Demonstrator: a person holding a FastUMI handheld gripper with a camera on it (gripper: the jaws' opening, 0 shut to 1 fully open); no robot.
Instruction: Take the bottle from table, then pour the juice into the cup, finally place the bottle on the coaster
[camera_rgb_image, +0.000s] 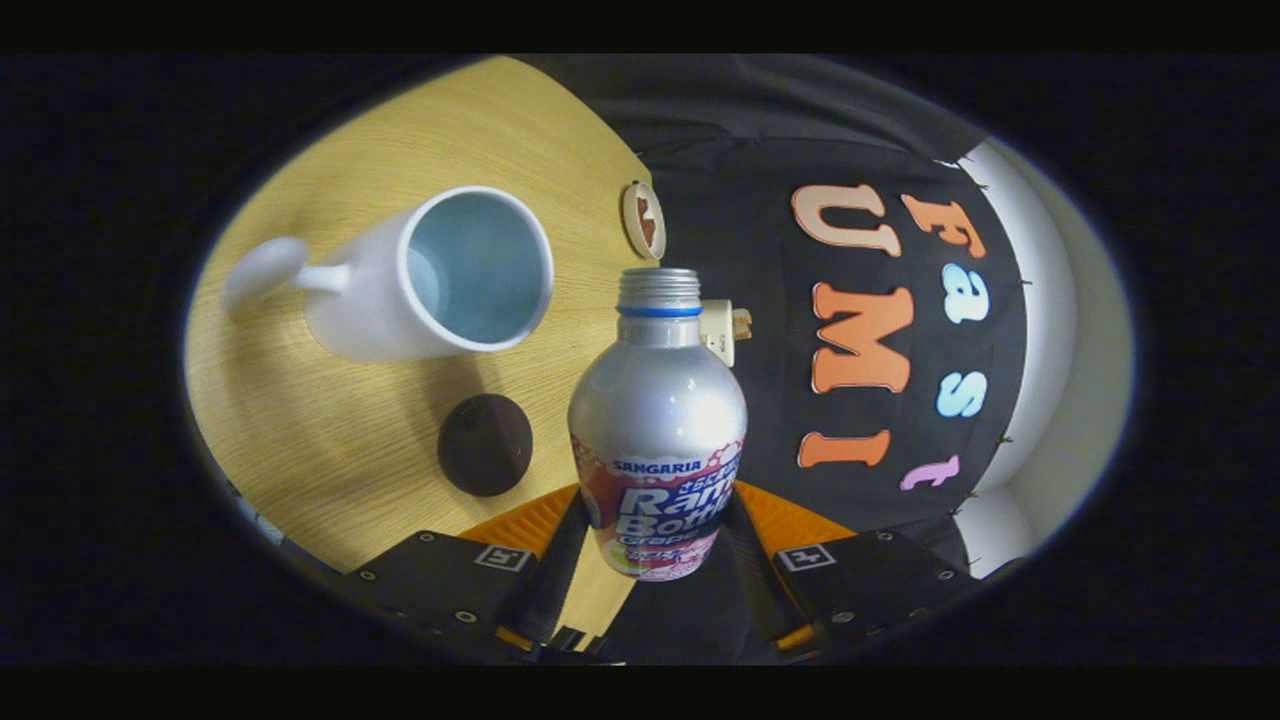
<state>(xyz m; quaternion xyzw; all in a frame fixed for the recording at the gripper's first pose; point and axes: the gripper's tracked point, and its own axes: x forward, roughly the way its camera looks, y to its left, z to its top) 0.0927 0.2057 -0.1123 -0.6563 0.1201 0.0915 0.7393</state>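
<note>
- Upper left of the frame: the cup, white with a pale interior, shows its open mouth and handle on the wooden table. It looks empty, so pouring seems not yet done. The whole view is rolled sideways, which suggests the gripper is tipped over toward it.
- Lower left of centre: the coaster, a small dark round disc, lies on the table just below the cup and near the bottle's side, bare and awaiting the bottle.
- Centre: the bottle, silver with its cap off and threaded neck open, is pinched by the gripper; both fingers press against its lower labelled part.
- Risk, as I judge it: the bottle's mouth is not over the cup's opening but off to its right, so tipping further from here could spill juice onto the table or coaster.
- Another risk: the hold is low on a smooth body, so the bottle may swivel or slip while tilted.
- Upper centre: a small round wooden piece sits at the table's edge.
</note>
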